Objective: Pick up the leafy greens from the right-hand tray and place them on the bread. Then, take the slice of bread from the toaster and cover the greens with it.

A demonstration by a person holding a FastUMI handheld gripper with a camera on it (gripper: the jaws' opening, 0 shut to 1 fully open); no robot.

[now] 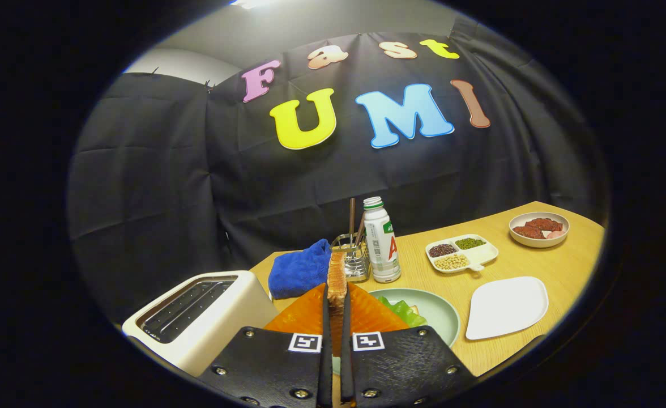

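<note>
So the tool (336, 309) is nearly closed, both fingers pinching a slice of bread (337, 275) that stands on edge between them, poking up past the fingertips. The toaster (197, 317) sits near the counter's (537, 263) left edge with its slots looking empty from here. Just ahead and a bit right of the fingers is the pale green plate (440, 311) with the leafy greens (402, 310) on it; whatever bread lies under them is mostly hidden, can't really make it out. The white tray (507, 306) sits further right, toward the counter's right edge.

Handling-wise: toast is light and fairly stiff, but crumbly, so I'd guess a hard squeeze cracks it and a loose one lets it pivot. The flat faces seem the right spot to pinch, well in from the crust. The greens look floppy and slick, so the slice probably wants to come down flat or it'll slide.
</note>
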